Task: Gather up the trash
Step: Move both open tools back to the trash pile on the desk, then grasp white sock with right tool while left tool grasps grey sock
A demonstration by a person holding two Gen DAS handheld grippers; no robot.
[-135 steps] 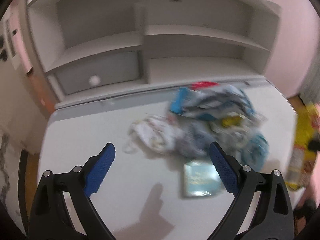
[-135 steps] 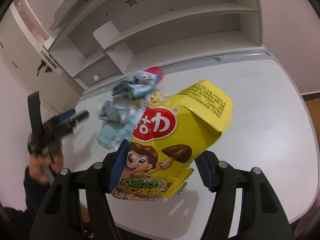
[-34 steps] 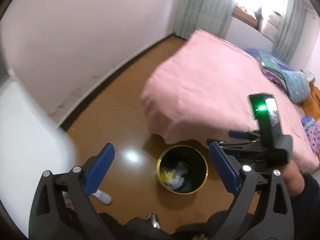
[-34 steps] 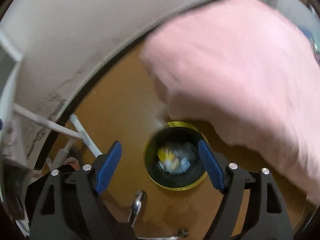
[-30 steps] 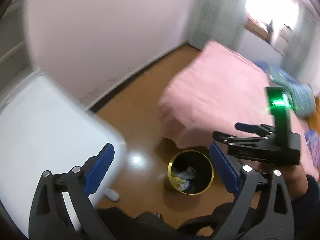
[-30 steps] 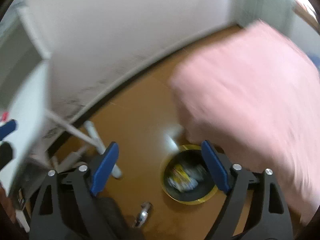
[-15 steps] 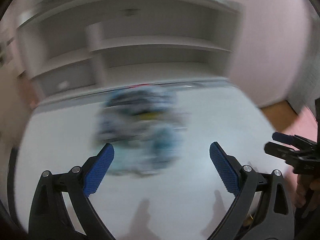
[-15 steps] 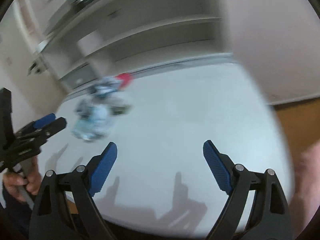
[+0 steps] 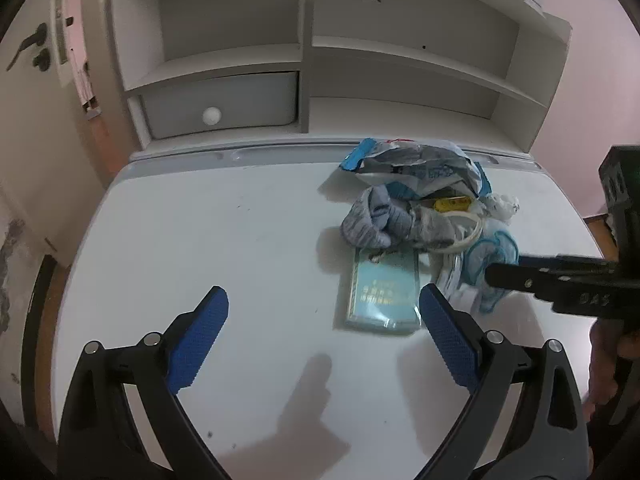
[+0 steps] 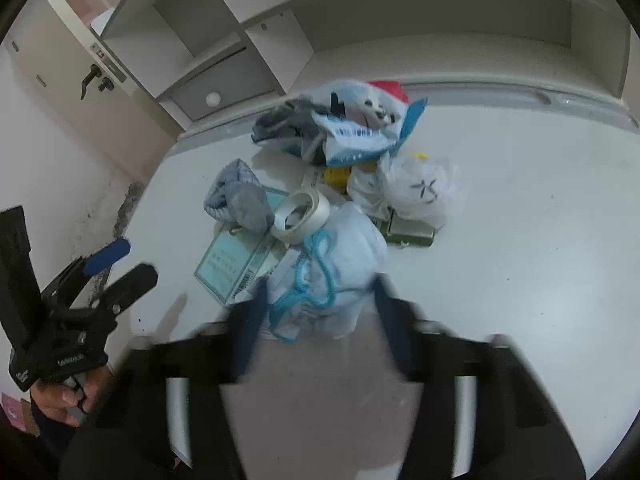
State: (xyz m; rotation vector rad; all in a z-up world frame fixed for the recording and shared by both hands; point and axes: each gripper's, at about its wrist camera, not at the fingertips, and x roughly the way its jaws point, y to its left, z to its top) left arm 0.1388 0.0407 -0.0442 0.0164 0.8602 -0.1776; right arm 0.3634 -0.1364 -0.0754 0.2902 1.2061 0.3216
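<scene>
A pile of trash lies on the white desk: a teal packet, a grey cloth, a crumpled blue-white bag and a light blue bundle with blue string. A tape roll and a clear plastic bag show in the right wrist view. My left gripper is open and empty, near the teal packet. My right gripper is blurred, its jaws on either side of the light blue bundle; it also shows in the left wrist view.
White shelves with a grey drawer stand behind the desk. A door is at the left. The left gripper shows at the left of the right wrist view.
Both grippers have swung back from the floor bin to the desk. The right gripper, open over bare desk half a second ago, now has its jaws around the light blue bundle.
</scene>
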